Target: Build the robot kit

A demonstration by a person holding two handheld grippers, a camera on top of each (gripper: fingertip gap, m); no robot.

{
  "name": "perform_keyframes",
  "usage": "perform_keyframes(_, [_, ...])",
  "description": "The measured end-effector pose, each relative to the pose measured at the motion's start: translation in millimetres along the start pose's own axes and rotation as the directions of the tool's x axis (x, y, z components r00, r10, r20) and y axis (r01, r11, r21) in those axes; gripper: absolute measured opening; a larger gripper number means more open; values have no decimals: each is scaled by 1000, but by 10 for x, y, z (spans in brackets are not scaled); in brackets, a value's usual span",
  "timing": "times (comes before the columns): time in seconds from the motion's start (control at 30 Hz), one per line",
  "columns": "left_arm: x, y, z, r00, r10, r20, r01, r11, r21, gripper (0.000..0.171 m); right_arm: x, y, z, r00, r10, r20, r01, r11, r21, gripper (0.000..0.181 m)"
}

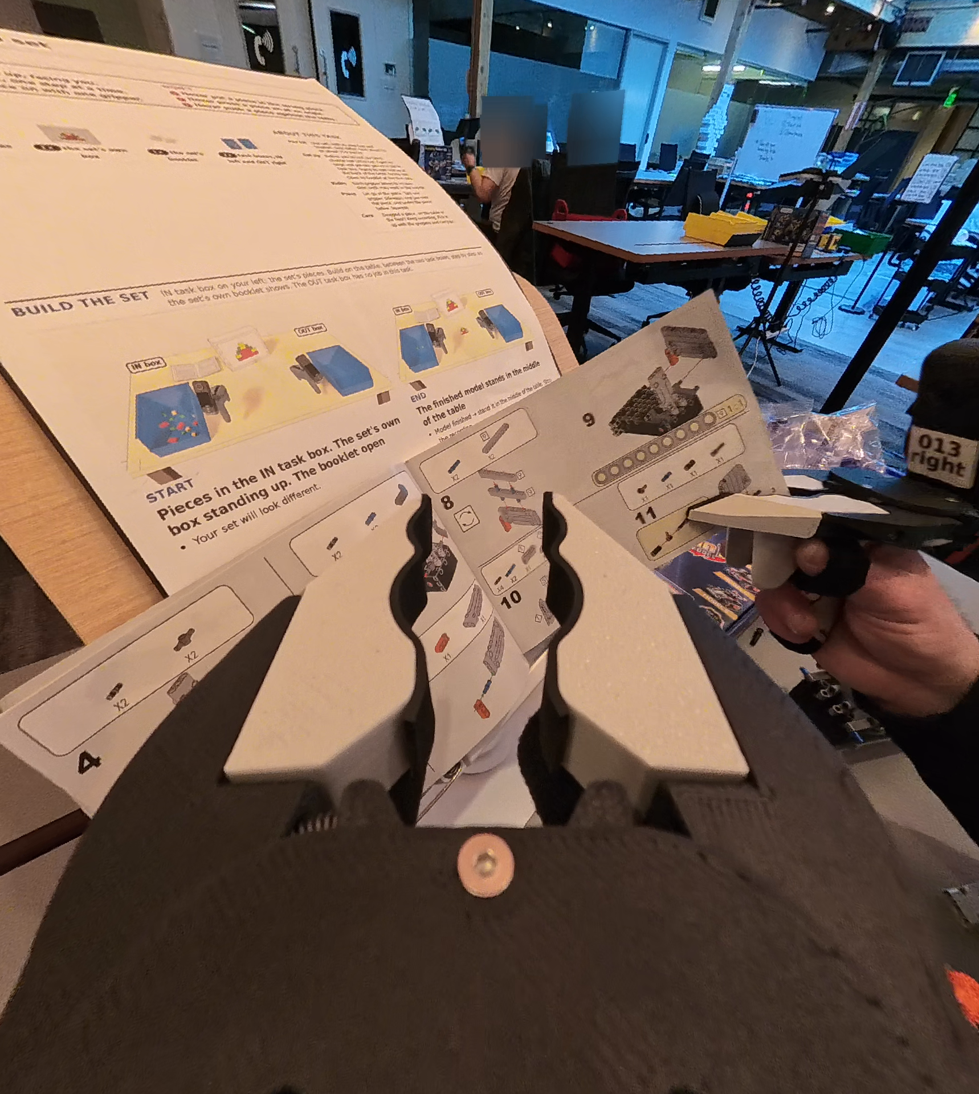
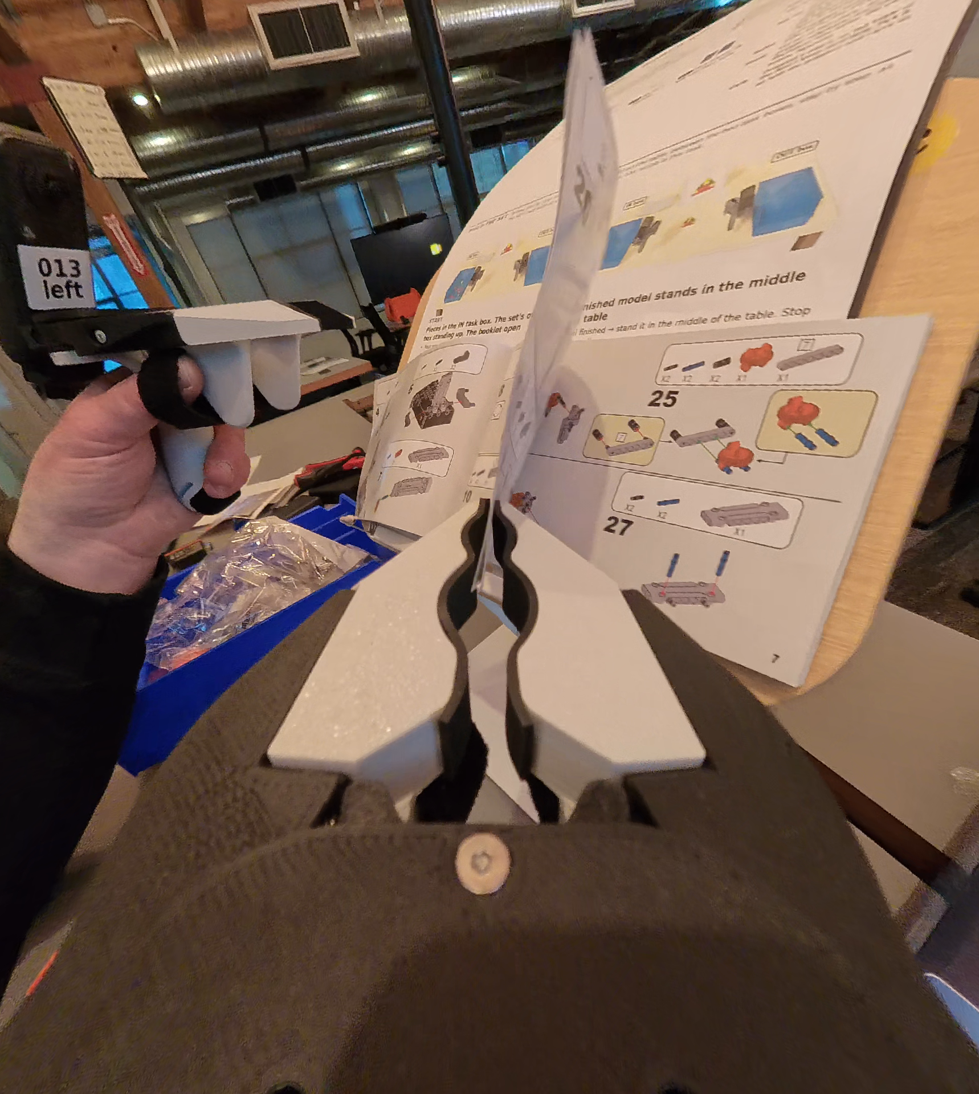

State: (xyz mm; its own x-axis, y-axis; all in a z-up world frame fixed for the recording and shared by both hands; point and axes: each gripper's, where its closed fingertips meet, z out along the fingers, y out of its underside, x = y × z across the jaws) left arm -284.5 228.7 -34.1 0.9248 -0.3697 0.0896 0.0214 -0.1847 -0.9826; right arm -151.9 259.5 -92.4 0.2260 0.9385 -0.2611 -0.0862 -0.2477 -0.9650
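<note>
The right gripper (image 2: 490,515) pinches one upright page (image 2: 579,195) of the booklet (image 2: 712,485), propped against the tilted wooden board (image 2: 949,296) below a large printed sheet (image 2: 742,148), while the left gripper (image 1: 484,521), parted and empty, hovers just near the booklet's left pages, the blue bin (image 2: 226,669) lying far left.

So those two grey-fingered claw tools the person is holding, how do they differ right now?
The right gripper is pinched shut on a page of the building booklet, lifting it on edge. The left gripper has its fingers apart and grips nothing; it is in front of the booklet's left-hand pages. In the right wrist view the left gripper sits above a blue bin holding clear bags. Both share pale grey fingers with wavy black inner pads on black bodies.
</note>
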Motion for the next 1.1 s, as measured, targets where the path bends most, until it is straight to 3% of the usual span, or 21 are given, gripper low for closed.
perform_keyframes(0.13, [12, 36, 39, 1000, 4, -5, -4, 1000, -17, 34, -56, 48, 125, 989, -99, -105, 97, 995, -29, 0])
perform_keyframes(0.27, [45, 57, 69, 1000, 10, -10, -10, 1000, -30, 35, -234, 113, 263, 972, -206, -111, 198, 977, -81, 0])
perform_keyframes(1.1, [354, 209, 307, 995, 54, -81, -63, 992, -108, 36, -265, 100, 284, 982, -163, -92, 160, 986, -34, 0])
